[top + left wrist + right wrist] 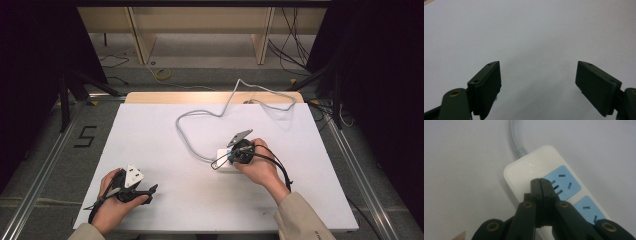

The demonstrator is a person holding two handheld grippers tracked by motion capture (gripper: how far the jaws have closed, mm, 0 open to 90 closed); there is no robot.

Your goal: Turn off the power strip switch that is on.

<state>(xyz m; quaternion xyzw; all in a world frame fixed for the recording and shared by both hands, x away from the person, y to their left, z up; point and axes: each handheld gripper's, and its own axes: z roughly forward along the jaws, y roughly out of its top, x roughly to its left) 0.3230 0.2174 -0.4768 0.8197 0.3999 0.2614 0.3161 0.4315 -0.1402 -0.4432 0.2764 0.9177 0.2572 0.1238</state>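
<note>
One white power strip (534,170) lies on the bench (165,145), at about 4 o'clock from the bench centre in the high view. Two blue socket faces (560,181) are visible on it. One grey cable (200,114) leaves its end and loops toward 12 o'clock. The right gripper (540,181) has its jaws pressed together, tips resting on the strip at the edge of the first socket. The left gripper (537,75), at 8 o'clock, holds its jaws wide apart over bare bench.

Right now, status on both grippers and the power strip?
Left gripper open, over bare table. Right gripper shut, tips over the power strip, nothing held. Grey cord loops away behind; nothing in the way.
</note>
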